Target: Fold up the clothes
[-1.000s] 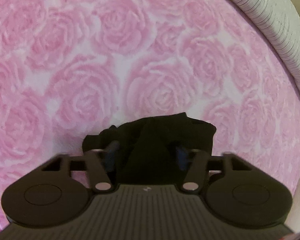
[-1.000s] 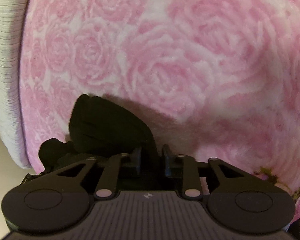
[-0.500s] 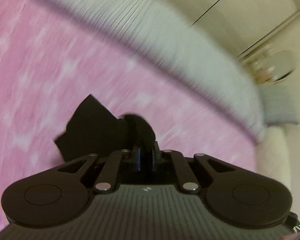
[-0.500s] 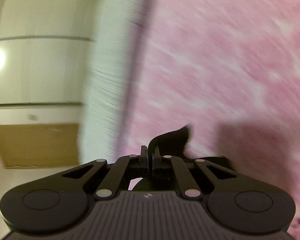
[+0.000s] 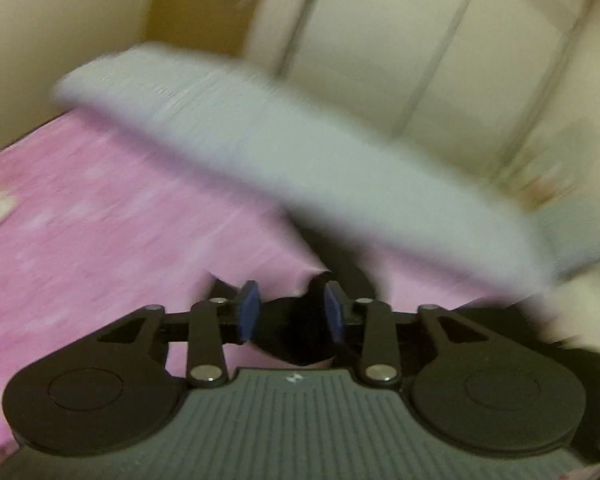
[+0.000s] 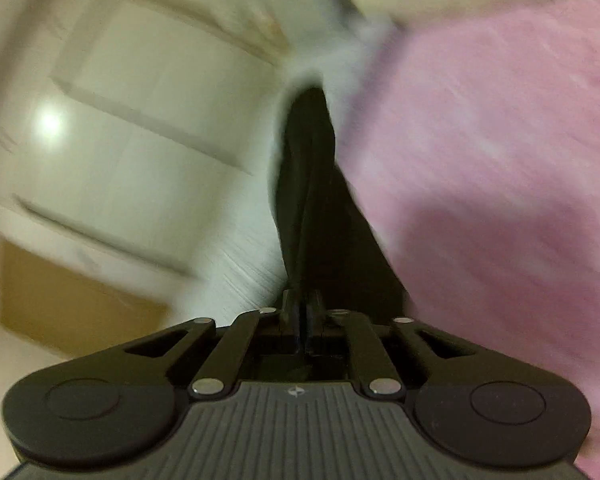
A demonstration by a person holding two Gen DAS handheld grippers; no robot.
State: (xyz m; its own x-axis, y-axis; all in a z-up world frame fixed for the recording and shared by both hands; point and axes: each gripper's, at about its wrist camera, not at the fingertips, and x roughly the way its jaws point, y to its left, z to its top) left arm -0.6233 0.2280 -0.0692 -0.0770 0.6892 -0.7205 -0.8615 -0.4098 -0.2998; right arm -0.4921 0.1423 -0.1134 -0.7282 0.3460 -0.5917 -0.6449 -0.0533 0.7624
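The right gripper (image 6: pixel 305 312) clenches the black fabric garment (image 6: pixel 310 184), stretched toward upper centre, probably for shaking out, while the left gripper (image 5: pixel 292 308) gapes released.

Both wrist views low, close over pink blanket (image 5: pixel 100 220), sharing white mattress edge (image 6: pixel 236 272)
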